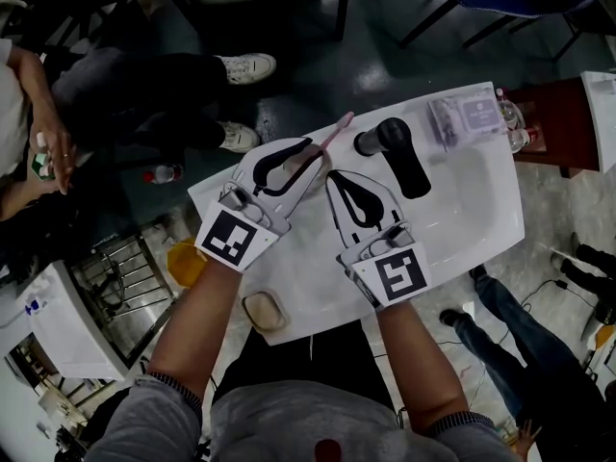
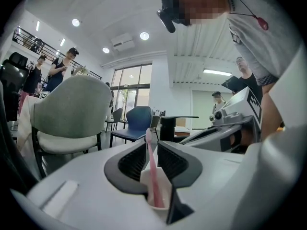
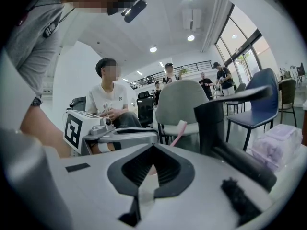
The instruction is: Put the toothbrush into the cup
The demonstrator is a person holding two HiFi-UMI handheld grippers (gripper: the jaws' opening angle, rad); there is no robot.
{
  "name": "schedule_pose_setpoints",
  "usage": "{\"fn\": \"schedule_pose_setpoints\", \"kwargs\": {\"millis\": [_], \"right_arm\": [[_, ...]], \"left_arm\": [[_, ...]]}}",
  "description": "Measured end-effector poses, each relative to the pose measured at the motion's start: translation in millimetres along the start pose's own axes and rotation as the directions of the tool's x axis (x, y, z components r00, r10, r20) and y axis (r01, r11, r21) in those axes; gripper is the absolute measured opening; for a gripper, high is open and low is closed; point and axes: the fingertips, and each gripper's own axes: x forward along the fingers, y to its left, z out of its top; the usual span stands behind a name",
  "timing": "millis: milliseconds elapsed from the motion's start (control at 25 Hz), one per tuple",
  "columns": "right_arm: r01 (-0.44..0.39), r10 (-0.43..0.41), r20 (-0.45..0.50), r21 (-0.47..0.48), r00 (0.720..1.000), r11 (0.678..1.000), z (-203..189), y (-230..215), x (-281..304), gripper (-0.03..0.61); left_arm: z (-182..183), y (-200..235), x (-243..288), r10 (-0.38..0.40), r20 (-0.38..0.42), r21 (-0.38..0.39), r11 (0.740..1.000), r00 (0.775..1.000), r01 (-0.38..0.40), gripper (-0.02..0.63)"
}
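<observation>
Bracketing a pink plastic toothbrush [image 2: 150, 162], the left tool [image 1: 308, 157] has its black ribbed jaws a little apart on either side of the handle, released rather than pinching it. The toothbrush stands in a small white cup [image 2: 163, 188] set between those jaws. Its head leans out past the tips toward 1 o'clock in the head view. The right tool [image 1: 335, 179] lies just beside the left one, at its 4 o'clock, with its jaw tips drawn together and nothing held.

Both tools rest over a white basin-shaped table [image 1: 462, 210]. A matte black faucet [image 1: 395, 152] stands at 1 o'clock from the right tool, near it but apart. A pale purple soft pack [image 1: 465, 116] sits at the table's 2 o'clock corner. A beige oval block [image 1: 265, 311] lies at the near edge, at 7 o'clock.

The left tool sits close to the table's 10 o'clock edge, while bare white surface runs wide toward 3 o'clock from the right tool. Beyond the far edge lies dark grey floor [image 1: 318, 75], open at 12 o'clock. A seated person's white sneakers [image 1: 245, 65] rest at 11 o'clock, a red-brown stand [image 1: 563, 123] meets the 3 o'clock side, and jeans-clad legs [image 1: 520, 325] stand at 4 o'clock.
</observation>
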Motion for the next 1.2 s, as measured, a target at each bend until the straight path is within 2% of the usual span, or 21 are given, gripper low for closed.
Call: {"fn": "schedule_pose_setpoints", "kwargs": {"millis": [200,400,680,800,1200], "right_arm": [[0.000,0.000,0.000,-0.027,1.000,1.000,3.1,-3.0,-1.2,0.012],[-0.005,0.006,0.019,-0.043,1.000,0.999,16.5,-1.4,-4.3,0.012],[-0.041,0.045,0.051,-0.089,0.998,0.995,55.7,13.4,-24.3,0.012],[-0.063,0.072,0.087,-0.101,0.994,0.993,77.9,26.1,-40.4,0.012],[-0.164,0.176,0.076,-0.149,0.981,0.975,130.1,90.9,-103.0,0.012]], "left_arm": [[6.9,-2.3,-3.0,0.001,0.008,0.012,1.000,1.000,-0.001,0.074],[17.4,-6.8,-15.6,0.013,0.018,0.016,1.000,1.000,-0.014,0.009],[53.8,-31.3,-47.2,0.018,0.018,0.015,1.000,1.000,-0.018,0.008],[72.6,-45.7,-64.7,0.018,0.013,0.012,1.000,1.000,-0.018,0.008],[132.8,-99.1,-116.5,0.037,0.020,-0.002,0.999,0.999,-0.037,0.008]]}}
